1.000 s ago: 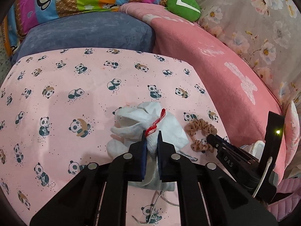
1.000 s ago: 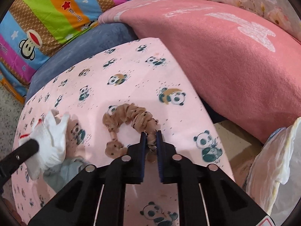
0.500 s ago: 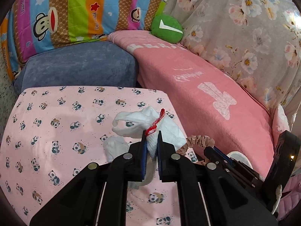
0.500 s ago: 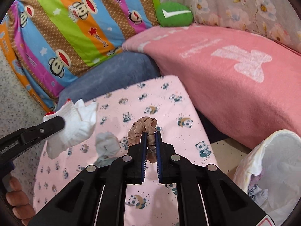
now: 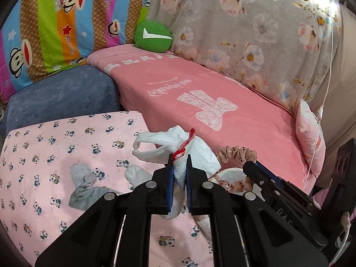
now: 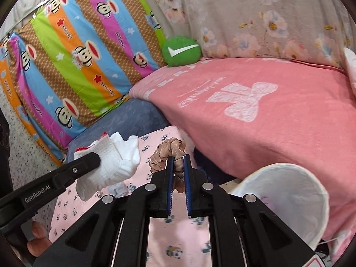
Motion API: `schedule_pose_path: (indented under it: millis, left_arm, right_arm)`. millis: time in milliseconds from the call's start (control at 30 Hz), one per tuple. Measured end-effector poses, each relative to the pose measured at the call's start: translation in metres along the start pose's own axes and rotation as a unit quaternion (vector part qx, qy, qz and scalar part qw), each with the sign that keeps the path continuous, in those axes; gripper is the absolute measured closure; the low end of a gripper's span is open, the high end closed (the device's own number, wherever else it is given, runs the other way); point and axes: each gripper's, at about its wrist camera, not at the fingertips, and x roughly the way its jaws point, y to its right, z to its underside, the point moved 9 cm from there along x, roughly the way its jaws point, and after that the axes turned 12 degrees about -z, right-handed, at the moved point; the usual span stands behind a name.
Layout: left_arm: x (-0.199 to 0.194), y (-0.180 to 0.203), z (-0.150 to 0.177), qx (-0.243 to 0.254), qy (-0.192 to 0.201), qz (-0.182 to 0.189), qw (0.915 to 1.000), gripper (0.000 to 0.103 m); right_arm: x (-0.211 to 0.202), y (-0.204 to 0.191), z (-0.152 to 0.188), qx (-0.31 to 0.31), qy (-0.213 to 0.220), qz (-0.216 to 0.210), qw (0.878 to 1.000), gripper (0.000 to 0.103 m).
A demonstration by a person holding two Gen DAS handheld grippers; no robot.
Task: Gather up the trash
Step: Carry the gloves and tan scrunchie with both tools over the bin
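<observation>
Your left gripper [image 5: 179,173] was closed tight on a white glove [image 5: 175,146] with a red-trimmed cuff, the knit cuff pinched between the blue pads and the fingers of the glove flopping out ahead and to the left of the tips, lifted clear of the panda-print sheet [image 5: 55,144]. Just left of and below that gripper, a crumpled grey cloth [image 5: 86,189] lay on the sheet. Just to its right your other gripper reached in from the lower right, and the scrunchie it held showed as a brown frilled loop beside the glove.

Your right gripper [image 6: 178,171] was closed on that brown scrunchie [image 6: 169,153], gripping the near side of the loop while the rest stood up above the tips, off the sheet. To its left, the left gripper held the glove up at about the same height, apart from the scrunchie. To the right of and slightly below the right gripper's tips sat a bin lined with a white bag [image 6: 287,191], its mouth open; neither item was over it.

Farther ahead of both grippers lay a blue cushion [image 5: 66,93] and a pink blanket [image 6: 267,111]; beyond them were a green round pillow [image 6: 181,51], a striped monkey-print cover [image 6: 77,62] and a floral cover [image 5: 255,33].
</observation>
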Motion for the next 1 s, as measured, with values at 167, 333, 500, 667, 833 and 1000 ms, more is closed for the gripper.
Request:
schedule_pose_path:
  millis: [167, 333, 500, 667, 833, 1000]
  left_arm:
    - [-0.003, 0.040, 0.008, 0.028, -0.003, 0.020, 0.9994, 0.094]
    - [-0.004, 0.070, 0.017, 0.048, -0.010, 0.033, 0.9983, 0.094]
    - [-0.002, 0.097, 0.029, 0.066, -0.019, 0.041, 0.9968, 0.094]
    - [0.002, 0.115, 0.039, 0.080, -0.030, 0.048, 0.9952, 0.094]
    - [0.010, 0.128, 0.047, 0.085, -0.043, 0.055, 0.9939, 0.092]
    - [0.019, 0.134, 0.054, 0.082, -0.062, 0.064, 0.9927, 0.087]
  right_arm:
    - [-0.029, 0.032, -0.002, 0.021, 0.015, 0.018, 0.999, 0.093]
    - [-0.054, 0.064, 0.001, 0.042, 0.024, 0.033, 0.998, 0.092]
    - [-0.075, 0.094, 0.006, 0.058, 0.032, 0.047, 0.997, 0.092]
    - [-0.087, 0.114, 0.010, 0.068, 0.034, 0.057, 0.995, 0.092]
    - [-0.095, 0.128, 0.014, 0.075, 0.037, 0.064, 0.994, 0.092]
    - [-0.098, 0.140, 0.018, 0.081, 0.037, 0.070, 0.994, 0.089]
